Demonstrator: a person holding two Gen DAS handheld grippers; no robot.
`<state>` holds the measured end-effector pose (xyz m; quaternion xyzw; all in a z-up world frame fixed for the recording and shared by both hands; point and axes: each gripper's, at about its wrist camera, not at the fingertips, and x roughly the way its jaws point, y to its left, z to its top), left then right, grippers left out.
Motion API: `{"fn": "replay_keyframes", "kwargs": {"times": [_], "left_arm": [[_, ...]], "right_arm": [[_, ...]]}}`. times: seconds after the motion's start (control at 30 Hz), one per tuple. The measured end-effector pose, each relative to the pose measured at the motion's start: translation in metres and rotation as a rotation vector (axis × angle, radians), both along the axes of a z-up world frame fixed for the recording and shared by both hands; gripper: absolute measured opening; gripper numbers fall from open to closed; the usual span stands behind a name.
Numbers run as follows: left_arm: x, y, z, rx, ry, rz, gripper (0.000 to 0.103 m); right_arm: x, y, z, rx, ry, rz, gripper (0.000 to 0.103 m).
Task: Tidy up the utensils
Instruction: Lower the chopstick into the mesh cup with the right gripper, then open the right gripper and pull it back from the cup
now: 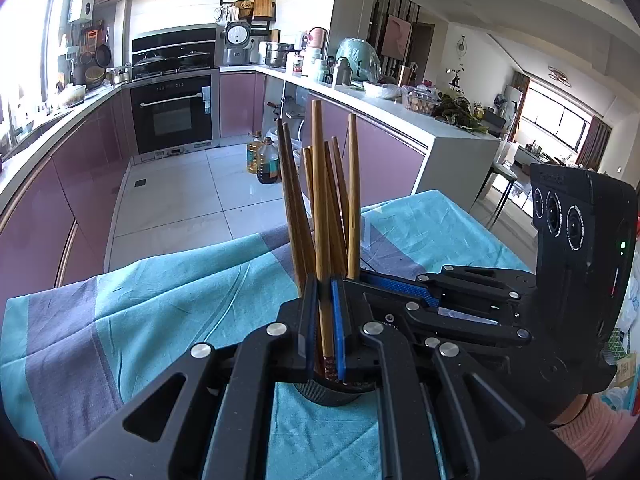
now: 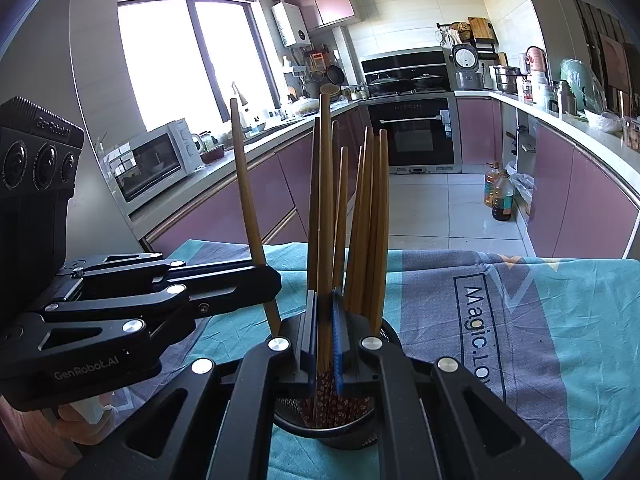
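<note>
I have both grippers over a dark cup (image 2: pixel 336 432) that stands on the counter, on a blue-green cloth (image 1: pixel 168 304), and the cup is full of wooden chopsticks (image 2: pixel 368 216) standing nearly upright with the thin ends up. My left gripper (image 1: pixel 325 320) has its fingers closed on one chopstick (image 1: pixel 319 208); in the left camera view the stick runs straight up between the blue pads, and its patterned lower end reaches down into the mouth of the cup. My right gripper (image 2: pixel 325 340) is also closed on a chopstick (image 2: pixel 326 200) in the same manner, the stick passing between the pads and down into the cup. In the right camera view I see the left gripper come in from the left side, and the chopstick it holds leans a little away from the bundle. The relation that matters for the coming move is the long axis: both held sticks point up and down, across the line of the fingers, and their bottom ends are inside the cup. So I judge that each stick must travel along its own length, straight up or down, otherwise it will push against the cup rim or its neighbours. Both grippers are equally near to the cup, one on each side.
</note>
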<state>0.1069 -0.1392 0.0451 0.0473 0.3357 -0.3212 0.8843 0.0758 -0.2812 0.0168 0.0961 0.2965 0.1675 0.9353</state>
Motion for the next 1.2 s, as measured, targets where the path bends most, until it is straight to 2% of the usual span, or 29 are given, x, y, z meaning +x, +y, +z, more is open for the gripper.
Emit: {"fn": "replay_keyframes", "kwargs": {"times": [0.6,0.93,1.0,1.13,1.17,1.2], "left_arm": [[0.014,-0.004,-0.017,0.016,0.019,0.026,0.009],[0.016,-0.007,-0.028,0.026,0.032,0.028,0.009],[0.014,-0.004,-0.028,0.024,0.024,0.035,0.016],[0.005,0.013,-0.027,-0.014,-0.005,0.078,0.034],[0.002,0.019,-0.027,-0.021,-0.017,0.095,0.041],[-0.002,0.024,-0.027,-0.022,-0.031,0.111,0.045]], "right_arm": [[0.007,0.001,-0.003,-0.008,0.013,-0.013,0.006],[0.003,0.001,-0.003,-0.009,0.014,-0.019,0.010],[0.000,0.001,-0.002,-0.009,0.008,-0.019,0.013],[-0.011,0.002,0.002,-0.005,-0.019,-0.020,0.033],[-0.014,0.001,0.002,-0.002,-0.025,-0.020,0.035],[-0.018,0.002,0.002,0.000,-0.032,-0.018,0.036]]}}
